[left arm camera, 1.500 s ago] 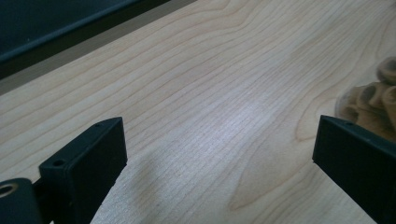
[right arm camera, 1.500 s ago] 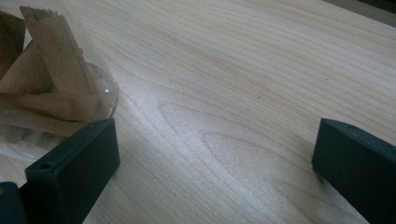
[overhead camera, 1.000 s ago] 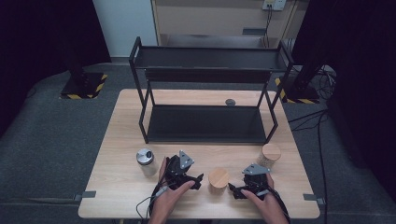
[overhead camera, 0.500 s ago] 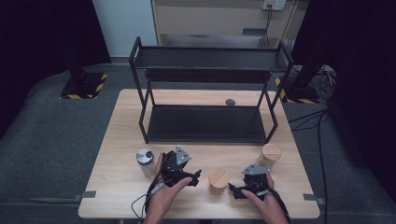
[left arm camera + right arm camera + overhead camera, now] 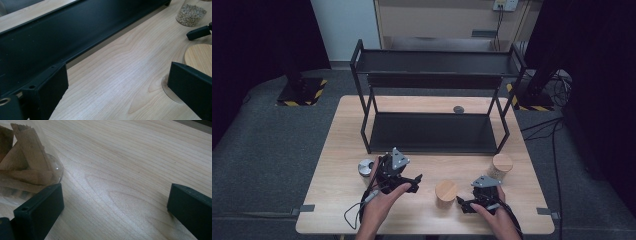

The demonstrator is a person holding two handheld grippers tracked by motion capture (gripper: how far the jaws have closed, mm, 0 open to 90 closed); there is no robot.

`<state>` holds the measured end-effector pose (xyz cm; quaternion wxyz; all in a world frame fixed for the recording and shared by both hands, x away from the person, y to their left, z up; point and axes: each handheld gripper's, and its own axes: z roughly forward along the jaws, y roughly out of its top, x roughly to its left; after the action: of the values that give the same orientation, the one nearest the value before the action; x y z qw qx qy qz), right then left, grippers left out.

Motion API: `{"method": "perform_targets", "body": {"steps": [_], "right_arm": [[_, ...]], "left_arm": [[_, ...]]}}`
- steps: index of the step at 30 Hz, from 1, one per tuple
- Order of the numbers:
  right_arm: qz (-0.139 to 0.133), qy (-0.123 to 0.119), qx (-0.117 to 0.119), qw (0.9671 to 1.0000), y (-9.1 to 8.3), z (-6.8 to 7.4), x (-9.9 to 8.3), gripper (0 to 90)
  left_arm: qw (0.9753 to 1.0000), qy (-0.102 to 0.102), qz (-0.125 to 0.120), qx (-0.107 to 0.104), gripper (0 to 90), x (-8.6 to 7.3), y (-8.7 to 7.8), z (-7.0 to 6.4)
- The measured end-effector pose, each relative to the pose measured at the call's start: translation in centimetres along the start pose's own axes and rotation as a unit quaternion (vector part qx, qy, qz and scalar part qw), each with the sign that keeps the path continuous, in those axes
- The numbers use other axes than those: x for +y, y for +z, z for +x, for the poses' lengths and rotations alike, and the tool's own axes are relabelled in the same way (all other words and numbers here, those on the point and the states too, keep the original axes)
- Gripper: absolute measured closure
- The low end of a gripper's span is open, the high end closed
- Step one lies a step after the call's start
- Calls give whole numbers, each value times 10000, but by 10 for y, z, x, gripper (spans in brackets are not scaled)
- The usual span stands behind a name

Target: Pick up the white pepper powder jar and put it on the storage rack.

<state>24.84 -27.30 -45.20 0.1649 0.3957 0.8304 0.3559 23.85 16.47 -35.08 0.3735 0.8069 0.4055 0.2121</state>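
High view showed the left gripper (image 5: 404, 181) had lifted and swung toward the round glass jar with a bamboo lid (image 5: 446, 192), jaws spread wide, likely lining up a grasp. Right of that jar, the right gripper (image 5: 475, 201) rested wide apart. Beyond stood the black metal shelf rack (image 5: 432, 132).

Wood-lidded jar (image 5: 446, 193), upright, table's front edge
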Motion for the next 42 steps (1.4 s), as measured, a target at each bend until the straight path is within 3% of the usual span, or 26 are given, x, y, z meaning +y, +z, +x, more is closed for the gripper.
{"method": "perform_targets", "body": {"steps": [11, 30, 42], "right_arm": [[-2, 0, 1, 10000, 0, 0, 0, 7], [-4, 1, 17, 10000, 0, -1, 0, 7], [-3, 1, 16, 10000, 0, -1, 0, 7]], "left_arm": [[9999, -26, -63, 134, 19, 5, -10, 11], [9991, -242, -120, 325, 20, 2, -25, 40], [9987, -319, -140, 370, 20, -4, -27, 47]]}}
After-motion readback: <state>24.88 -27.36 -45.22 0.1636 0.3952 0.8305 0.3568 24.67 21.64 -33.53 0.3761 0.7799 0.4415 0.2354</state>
